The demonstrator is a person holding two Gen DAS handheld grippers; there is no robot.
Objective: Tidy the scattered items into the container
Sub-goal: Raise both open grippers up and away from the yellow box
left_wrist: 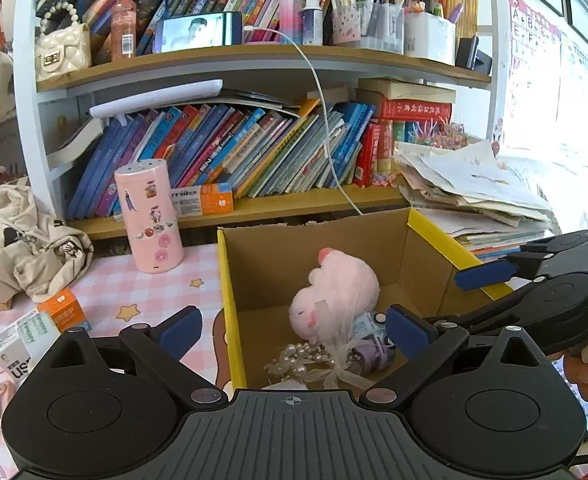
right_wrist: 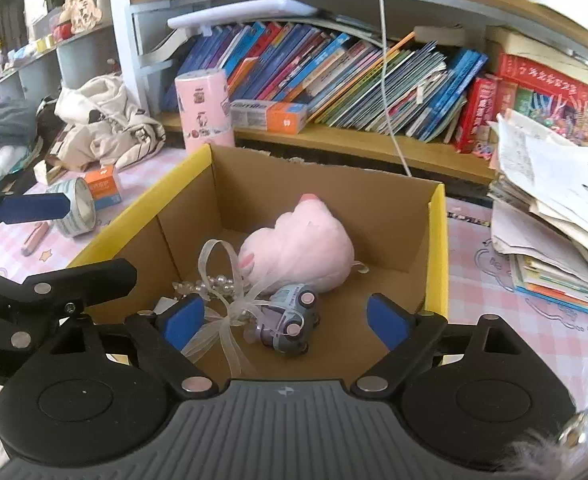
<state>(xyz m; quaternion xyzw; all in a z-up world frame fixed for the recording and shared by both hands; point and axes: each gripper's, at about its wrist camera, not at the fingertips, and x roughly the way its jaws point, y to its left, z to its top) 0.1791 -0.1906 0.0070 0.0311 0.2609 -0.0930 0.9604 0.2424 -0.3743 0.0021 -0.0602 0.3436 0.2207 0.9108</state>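
— Hovering over the brown cardboard box with yellow edges (right_wrist: 437, 248), the right tongs (right_wrist: 290, 318) and left tongs (left_wrist: 294, 328) both gape wide and carry nothing.

— What's left out?

— A blue-and-white patterned tape roll (right_wrist: 76, 212) on the pink checked bench (right_wrist: 533, 320), left of the box. It looks light and stiff; pinching across its rim should hold.

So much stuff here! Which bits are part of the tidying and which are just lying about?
Part of the job:
cardboard box
pink plush
toy car
pearl ribbon piece
tape roll
orange carton

Just lying about:
shelved books
paper pile
pink cylinder
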